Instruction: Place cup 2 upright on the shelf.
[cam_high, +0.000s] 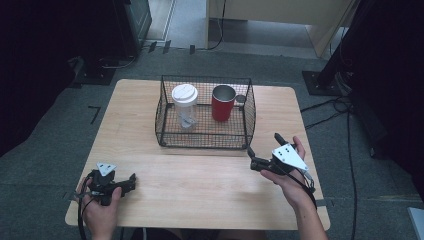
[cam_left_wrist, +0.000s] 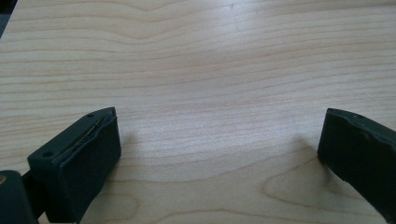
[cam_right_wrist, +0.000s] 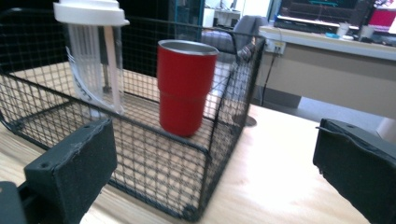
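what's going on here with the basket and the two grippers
A person sits at a wooden table with a gripper in each hand. A black wire basket holds a red cup and a clear bottle with a white lid, both upright. The right gripper is open and faces the basket's near right corner, not touching it. The left gripper rests open low over bare table, holding nothing.

In the basket (cam_high: 165, 131), the bottle (cam_high: 185, 106) stands left of the cup (cam_high: 223, 103).
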